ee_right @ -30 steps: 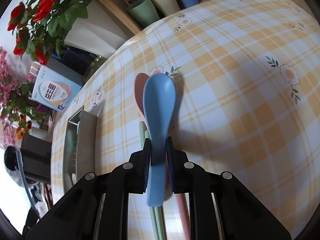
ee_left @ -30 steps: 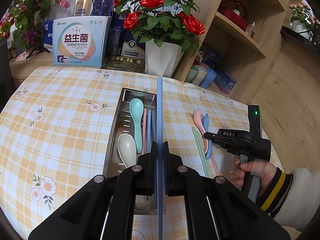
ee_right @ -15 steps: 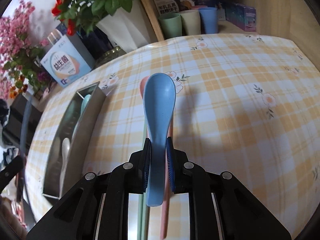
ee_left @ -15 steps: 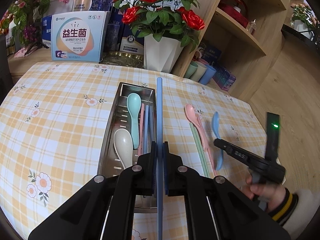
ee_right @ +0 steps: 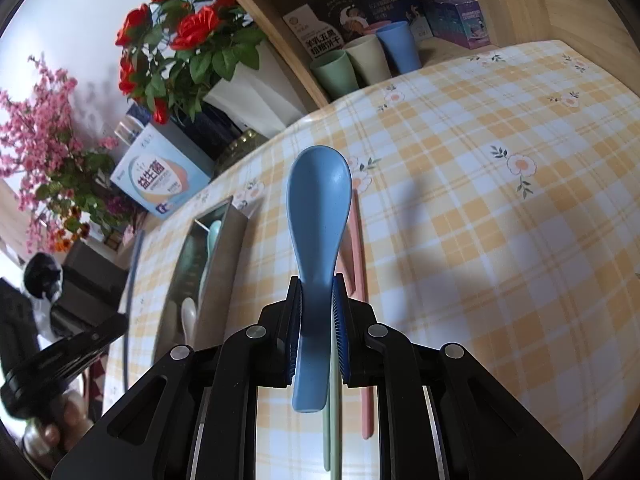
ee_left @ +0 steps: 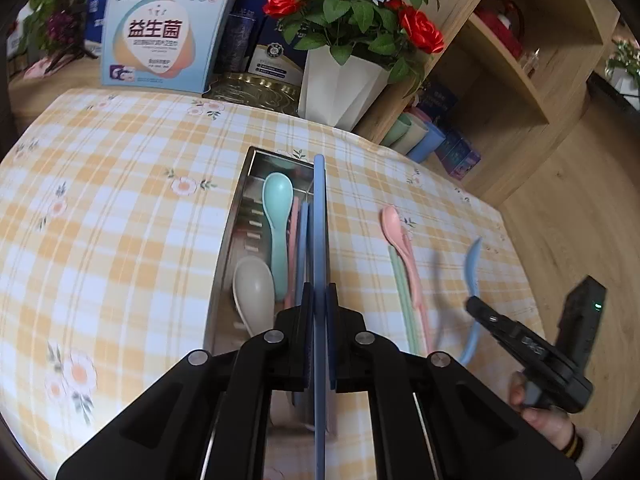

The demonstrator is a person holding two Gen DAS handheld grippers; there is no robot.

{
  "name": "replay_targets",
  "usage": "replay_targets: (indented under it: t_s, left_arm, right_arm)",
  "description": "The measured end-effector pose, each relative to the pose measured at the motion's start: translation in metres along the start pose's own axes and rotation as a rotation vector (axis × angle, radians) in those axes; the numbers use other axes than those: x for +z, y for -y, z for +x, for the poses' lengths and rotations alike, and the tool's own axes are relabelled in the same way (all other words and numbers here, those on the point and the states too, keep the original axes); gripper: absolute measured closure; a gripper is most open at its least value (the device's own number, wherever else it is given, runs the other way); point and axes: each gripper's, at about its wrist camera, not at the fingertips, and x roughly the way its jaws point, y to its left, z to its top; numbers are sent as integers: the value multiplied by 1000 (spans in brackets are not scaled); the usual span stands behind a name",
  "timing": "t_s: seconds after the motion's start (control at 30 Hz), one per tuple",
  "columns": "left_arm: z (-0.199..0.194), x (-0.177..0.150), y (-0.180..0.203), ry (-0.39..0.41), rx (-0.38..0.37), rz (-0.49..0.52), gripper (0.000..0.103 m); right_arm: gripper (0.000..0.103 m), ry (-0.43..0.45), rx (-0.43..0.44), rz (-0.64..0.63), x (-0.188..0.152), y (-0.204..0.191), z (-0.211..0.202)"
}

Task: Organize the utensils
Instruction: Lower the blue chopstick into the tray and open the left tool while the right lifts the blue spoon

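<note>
Checked tablecloth (ee_left: 120,208), metal tray (ee_left: 224,264) ahead of left gripper (ee_left: 319,344).
Clamped on blue chopstick (ee_left: 319,240); right gripper (ee_right: 316,332) clamped on blue spoon (ee_right: 318,216).

Home dining corner: tabletop (ee_left: 120,208) under yellow checked floral cloth, red roses in white vase (ee_left: 340,84), wooden shelf (ee_left: 516,68) with cups (ee_right: 364,60) and boxes, food packages (ee_left: 160,40) behind.

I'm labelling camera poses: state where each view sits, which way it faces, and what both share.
Left wrist: on the left gripper, looking down over the blue chopstick it clamps at the metal tray; the person's right hand shows.
Right wrist: on the right gripper, facing the shelf, clamping the blue spoon.
Shared: tray, spoon, rose pot.
</note>
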Motion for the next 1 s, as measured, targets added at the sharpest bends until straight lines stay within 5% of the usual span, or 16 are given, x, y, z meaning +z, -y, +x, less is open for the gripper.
replay_targets:
  t_s: [0.43,1.0]
  left_arm:
    - [82,30,-11,-154,29,-28,97]
    - [102,31,-4,-203,43,31,91]
  right_arm:
    - [88,25,13,72,5,25,-14]
    - [88,10,9,92,5,33,-11]
